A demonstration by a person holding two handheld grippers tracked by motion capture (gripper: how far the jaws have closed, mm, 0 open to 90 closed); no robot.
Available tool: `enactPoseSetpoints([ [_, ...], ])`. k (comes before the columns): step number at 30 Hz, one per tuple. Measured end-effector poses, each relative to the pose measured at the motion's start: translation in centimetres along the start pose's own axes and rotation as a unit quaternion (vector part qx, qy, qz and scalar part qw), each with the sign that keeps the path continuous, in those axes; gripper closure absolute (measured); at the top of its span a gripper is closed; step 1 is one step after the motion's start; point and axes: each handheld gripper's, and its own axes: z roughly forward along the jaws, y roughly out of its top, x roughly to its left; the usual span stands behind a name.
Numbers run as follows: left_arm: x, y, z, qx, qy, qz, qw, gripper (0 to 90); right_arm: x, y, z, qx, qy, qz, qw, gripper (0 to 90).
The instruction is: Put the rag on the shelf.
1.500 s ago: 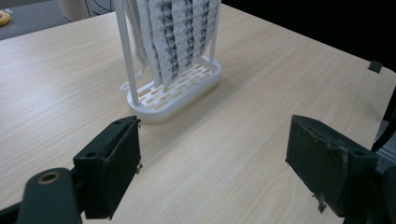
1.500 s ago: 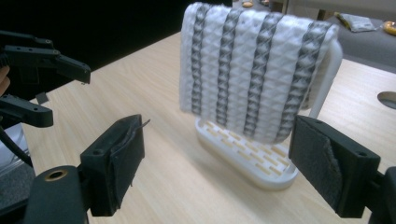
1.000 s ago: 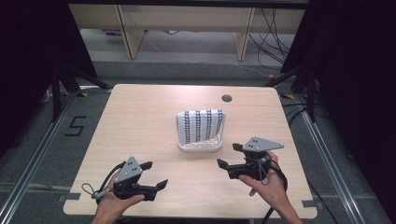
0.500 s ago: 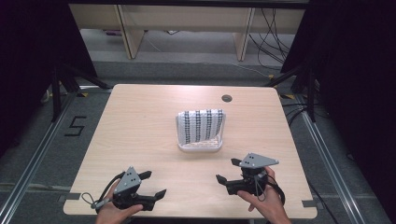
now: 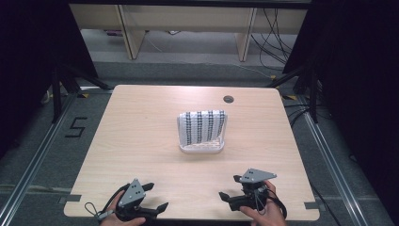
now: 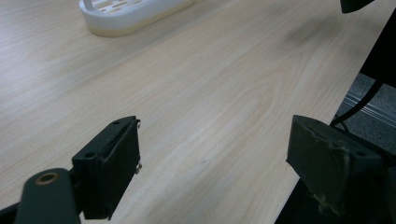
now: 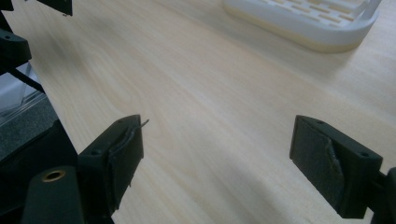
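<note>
Both tools pulled back toward 6 o'clock edge of surface (image 5: 141, 122). Left tool (image 5: 157, 207), right tool (image 5: 226, 194) jaws apart, empty. Rack (image 5: 201, 129) untouched; we judge pause.

My workplace: lab test bay. Bare wooden table (image 5: 141, 141) with cable hole (image 5: 228, 99), black curtains (image 5: 357, 70) at sides, loose cables (image 5: 277, 28) on grey floor, taped "5" (image 5: 75, 127).

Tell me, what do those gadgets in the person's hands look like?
Each hand holds a black two-jaw gripper. The left gripper and right gripper each carry a grey three-cornered plate on top. Their jaws are blocky, with worn black pads. A thin dark cable loops from the left one.
</note>
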Motion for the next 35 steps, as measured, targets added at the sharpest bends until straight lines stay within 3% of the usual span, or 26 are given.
enactPoseSetpoints([
  [1,-0.1,-0.1,0.1,0.000,0.002,-0.008,1.0000,16.5,0.1,-0.2,0.0,0.003,0.002,0.002,1.0000,18.6],
  [6,-0.2,-0.1,0.2,0.014,0.004,0.013,0.9998,16.5,0.4,-0.9,0.5,0.020,0.013,-0.004,0.9997,18.4],
  [13,-0.3,-0.1,0.4,0.017,0.002,0.015,0.9997,16.4,0.6,-1.1,0.7,0.026,0.006,-0.001,0.9996,18.4],
  [14,-0.1,-0.1,0.4,0.021,0.002,0.026,0.9994,16.4,0.6,-1.1,0.7,0.026,0.006,-0.002,0.9996,18.5],
  [15,-0.3,-0.1,0.4,0.022,0.002,0.015,0.9996,16.5,0.6,-1.1,0.8,0.027,0.007,-0.002,0.9996,18.4],
  [18,-0.4,-0.1,0.5,0.022,0.003,0.013,0.9997,16.4,0.5,-1.1,0.8,0.027,0.008,-0.002,0.9996,18.4],
  [27,-0.1,-0.2,0.7,0.032,0.003,0.023,0.9992,16.5,0.5,-1.2,0.8,0.030,0.010,-0.005,0.9995,18.5],
  [35,0.8,-0.5,0.9,0.024,0.004,-0.001,0.9997,16.4,0.5,-1.2,0.9,0.033,0.012,-0.005,0.9994,18.4],
])
